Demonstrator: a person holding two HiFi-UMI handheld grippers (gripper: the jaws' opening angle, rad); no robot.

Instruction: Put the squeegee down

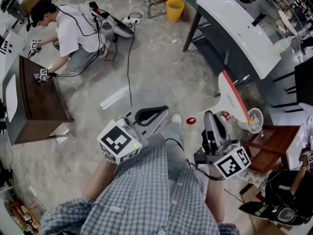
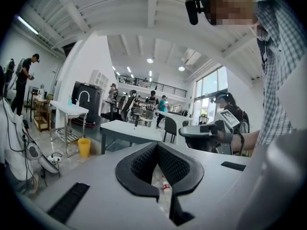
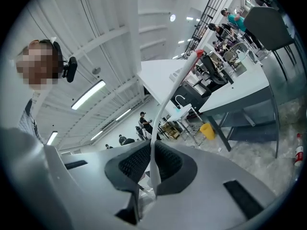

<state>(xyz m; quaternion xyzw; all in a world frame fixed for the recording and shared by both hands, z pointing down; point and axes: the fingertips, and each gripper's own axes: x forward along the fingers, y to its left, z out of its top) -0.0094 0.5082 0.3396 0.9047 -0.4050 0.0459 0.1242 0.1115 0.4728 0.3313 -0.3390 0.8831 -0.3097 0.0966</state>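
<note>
The squeegee (image 1: 231, 99) is white with a red rubber edge and hangs in the air over the floor at the right. My right gripper (image 1: 211, 119) is shut on its thin white handle. In the right gripper view that handle (image 3: 169, 92) rises from between the black pads of the right gripper (image 3: 152, 166) up to the wide blade. My left gripper (image 1: 157, 113) is held in front of my body, to the left of the squeegee. In the left gripper view the left gripper (image 2: 157, 152) has its pads closed together with nothing between them.
A long white table (image 1: 239, 28) stands at the far right, with a yellow bucket (image 1: 174, 10) beyond it. A red-brown low table (image 1: 271, 146) is at my right. Another person (image 1: 73, 31) crouches at a dark wooden cabinet (image 1: 36, 97) on the left. A cable (image 1: 129, 67) runs over the floor.
</note>
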